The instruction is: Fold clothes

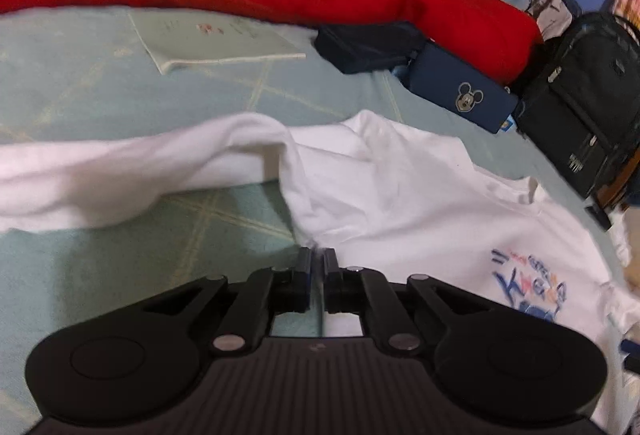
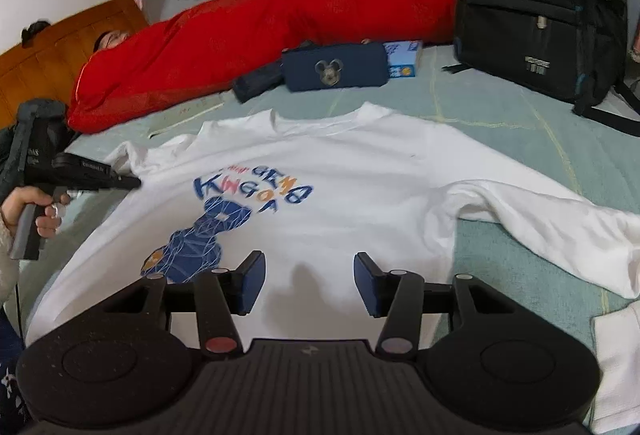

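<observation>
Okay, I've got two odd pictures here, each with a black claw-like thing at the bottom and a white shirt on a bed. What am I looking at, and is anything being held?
No robot here: a person holds a hand-held gripper in each hand, each with a wide-angle camera looking along its fingers. One picture comes from the left gripper, the other from the right gripper. A white printed sweatshirt lies spread on a pale green bed cover, for folding. Behind it are a red quilt, a navy mouse-print pouch and a black backpack. The left gripper is shut at the sweatshirt's edge; a thin bit of white cloth seems pinched. The right gripper is open above the sweatshirt, holding nothing.
</observation>
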